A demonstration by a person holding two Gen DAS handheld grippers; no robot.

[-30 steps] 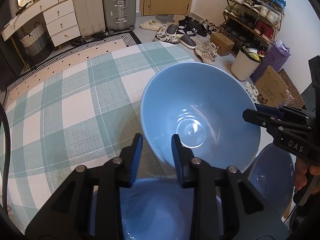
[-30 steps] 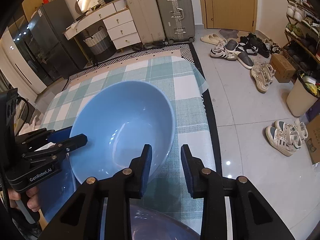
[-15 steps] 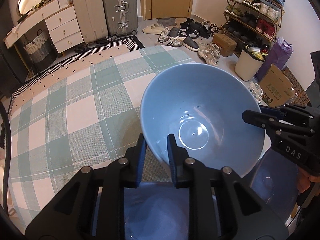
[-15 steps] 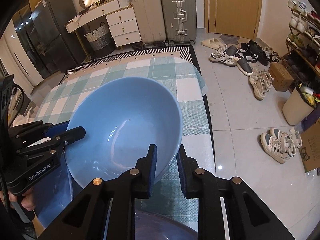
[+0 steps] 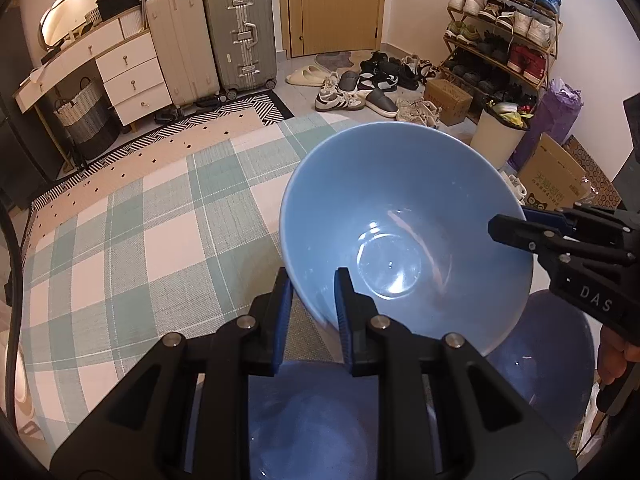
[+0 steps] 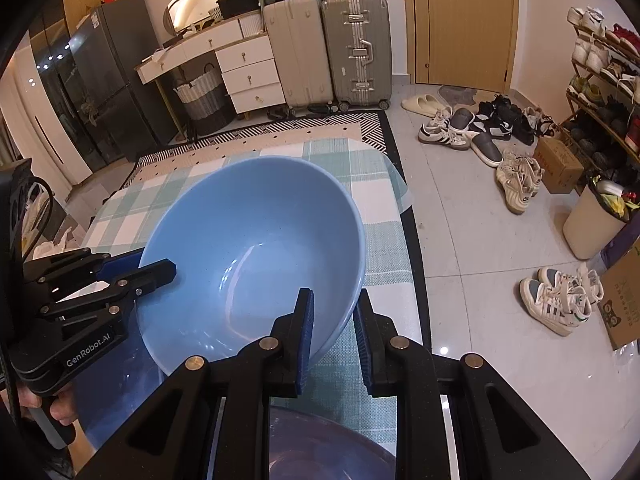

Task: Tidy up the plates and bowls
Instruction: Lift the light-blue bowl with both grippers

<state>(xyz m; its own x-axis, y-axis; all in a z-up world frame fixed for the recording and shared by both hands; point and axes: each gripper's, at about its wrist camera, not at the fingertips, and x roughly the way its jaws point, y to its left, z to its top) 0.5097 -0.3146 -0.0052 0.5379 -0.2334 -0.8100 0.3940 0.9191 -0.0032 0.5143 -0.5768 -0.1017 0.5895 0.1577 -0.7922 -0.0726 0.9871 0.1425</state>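
A large light-blue bowl [image 5: 404, 236] hangs above the checked tablecloth [image 5: 132, 240], held by both grippers at opposite rims. My left gripper [image 5: 310, 300] is shut on its near rim. My right gripper [image 6: 334, 320] is shut on the rim at the bowl's right side [image 6: 256, 252]. The right gripper also shows at the right of the left wrist view [image 5: 516, 228], and the left gripper at the left of the right wrist view [image 6: 148, 272]. A blue bowl [image 5: 304, 420] lies under the left gripper and a darker blue bowl [image 5: 548, 364] beside it.
The table edge drops to a tiled floor [image 6: 480, 240] with shoes [image 6: 520, 180], a bin [image 6: 596, 216] and cardboard boxes [image 5: 556, 176]. Suitcases [image 5: 240, 32] and a dresser [image 5: 128, 76] stand far behind. A dark bowl [image 6: 328, 448] lies under the right gripper.
Both grippers closed from open onto the light-blue bowl's rim, and the bowl has risen and tilted off the bowls beneath.
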